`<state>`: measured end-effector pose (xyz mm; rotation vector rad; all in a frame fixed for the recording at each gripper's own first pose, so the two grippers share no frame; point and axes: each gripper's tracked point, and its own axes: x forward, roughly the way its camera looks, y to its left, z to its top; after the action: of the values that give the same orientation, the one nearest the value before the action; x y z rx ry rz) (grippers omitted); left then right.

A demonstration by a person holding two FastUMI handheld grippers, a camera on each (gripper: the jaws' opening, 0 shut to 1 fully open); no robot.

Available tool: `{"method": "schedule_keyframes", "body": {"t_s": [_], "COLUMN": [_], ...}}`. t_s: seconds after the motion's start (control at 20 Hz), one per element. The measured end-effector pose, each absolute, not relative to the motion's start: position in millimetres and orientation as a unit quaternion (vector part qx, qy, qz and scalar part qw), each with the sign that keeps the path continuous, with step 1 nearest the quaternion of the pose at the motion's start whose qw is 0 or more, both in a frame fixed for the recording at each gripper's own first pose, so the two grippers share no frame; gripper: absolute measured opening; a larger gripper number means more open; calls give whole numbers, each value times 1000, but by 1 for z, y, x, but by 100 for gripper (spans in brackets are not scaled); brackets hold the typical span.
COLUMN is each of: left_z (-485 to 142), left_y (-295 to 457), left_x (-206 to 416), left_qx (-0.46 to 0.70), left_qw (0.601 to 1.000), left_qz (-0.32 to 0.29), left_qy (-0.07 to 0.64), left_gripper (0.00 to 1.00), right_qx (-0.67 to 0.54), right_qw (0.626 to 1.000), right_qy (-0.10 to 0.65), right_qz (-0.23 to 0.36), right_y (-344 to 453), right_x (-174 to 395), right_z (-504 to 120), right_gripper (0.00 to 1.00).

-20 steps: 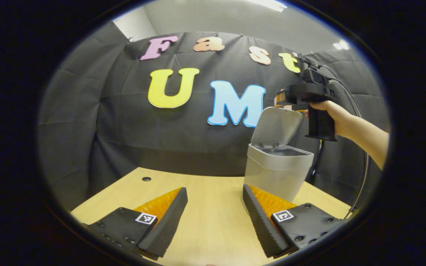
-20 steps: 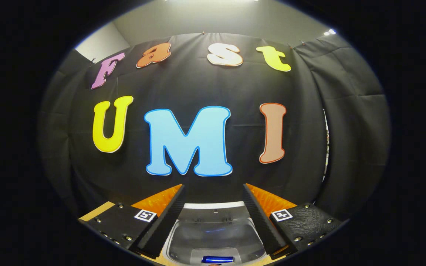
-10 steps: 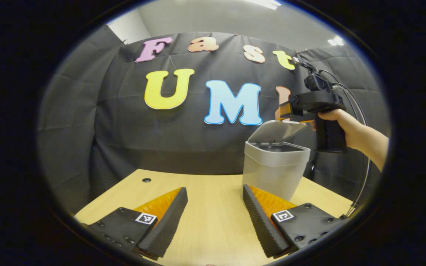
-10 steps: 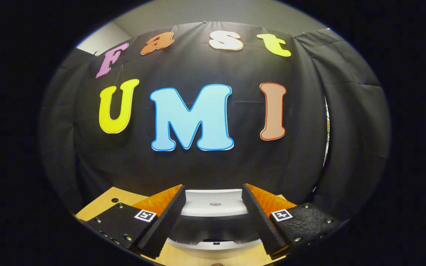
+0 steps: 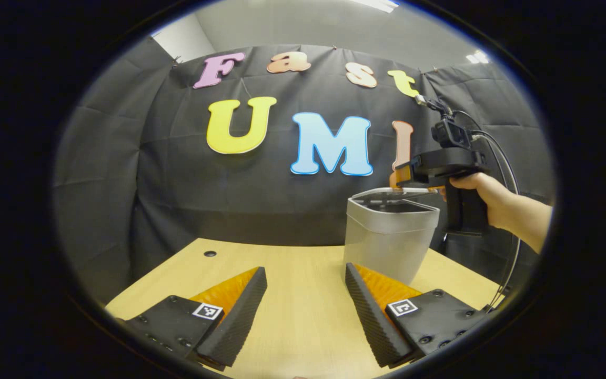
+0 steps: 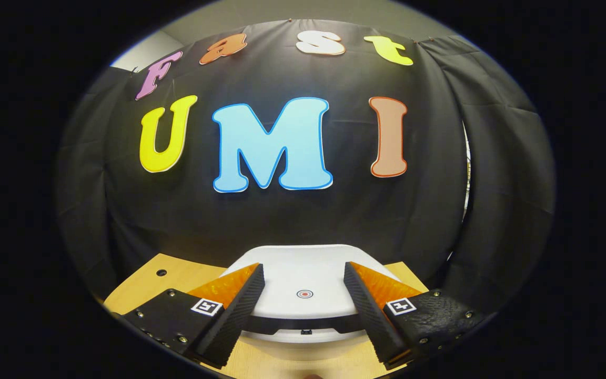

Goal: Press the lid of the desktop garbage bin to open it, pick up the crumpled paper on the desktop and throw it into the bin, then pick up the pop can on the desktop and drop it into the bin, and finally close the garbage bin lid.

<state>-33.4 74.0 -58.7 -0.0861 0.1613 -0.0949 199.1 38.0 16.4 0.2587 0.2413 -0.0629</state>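
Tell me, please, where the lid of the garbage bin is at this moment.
In the left gripper view the lid lies almost flat on the bin, at the table's far right, just under the right gripper.

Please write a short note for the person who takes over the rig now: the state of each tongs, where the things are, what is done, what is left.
Left tongs: open, holding nothing, low over the table.
Right tongs: open, on top of the bin lid, pressing it down.
Lid: nearly flat, a thin gap at the front rim.
Paper and can: presumably already in the bin.
Left: push the lid fully shut, then lift the right tongs away.
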Motion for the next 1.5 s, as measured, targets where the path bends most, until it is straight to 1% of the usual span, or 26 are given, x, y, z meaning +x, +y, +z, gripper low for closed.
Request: {"method": "schedule_keyframes", "body": {"t_s": [0.05, 0.25, 0.3, 0.45, 0.5, 0.65, 0.7, 0.75, 0.8, 0.85, 0.9, 1.15, 1.45, 1.5], "left_z": [-60, -62, -61, -65, -66, -69, -69, -70, -70, -70, -71, -73, -73, -73], "left_y": [75, 75, 76, 77, 77, 75, 74, 74, 74, 74, 75, 72, 64, 63], "left_x": [-34, -33, -33, -32, -31, -30, -29, -28, -27, -27, -26, -22, -15, -15], "left_qx": [-44, -41, -41, -41, -41, -42, -42, -41, -41, -41, -40, -38, -35, -34], "left_qw": [995, 995, 995, 995, 995, 994, 994, 994, 994, 994, 994, 994, 994, 993], "left_qz": [-46, -41, -40, -36, -35, -36, -36, -36, -35, -34, -34, -35, -45, -46], "left_qy": [82, 85, 85, 88, 89, 92, 93, 93, 93, 93, 94, 97, 98, 99], "left_gripper": [98, 98, 95, 96, 98, 98, 96, 96, 98, 96, 98, 98, 100, 95], "right_qx": [129, 126, 127, 127, 127, 126, 126, 126, 122, 115, 105, 109, 102, 104], "right_qw": [984, 985, 985, 985, 985, 985, 985, 986, 986, 987, 989, 992, 994, 993], "right_qy": [121, 113, 112, 109, 110, 110, 108, 107, 108, 109, 96, 62, 47, 49], "right_qz": [-32, -34, -35, -33, -32, -35, -36, -37, -37, -36, -36, -30, -4, -7], "right_y": [38, 38, 39, 40, 41, 41, 40, 40, 41, 42, 43, 43, 45, 44], "right_x": [200, 205, 207, 210, 211, 216, 219, 221, 223, 224, 225, 229, 231, 231], "right_z": [13, 6, 5, -2, -5, -10, -10, -11, -13, -16, -15, -16, -21, -22], "right_gripper": [98, 98, 98, 97, 97, 98, 98, 98, 98, 98, 98, 97, 98, 98]}}
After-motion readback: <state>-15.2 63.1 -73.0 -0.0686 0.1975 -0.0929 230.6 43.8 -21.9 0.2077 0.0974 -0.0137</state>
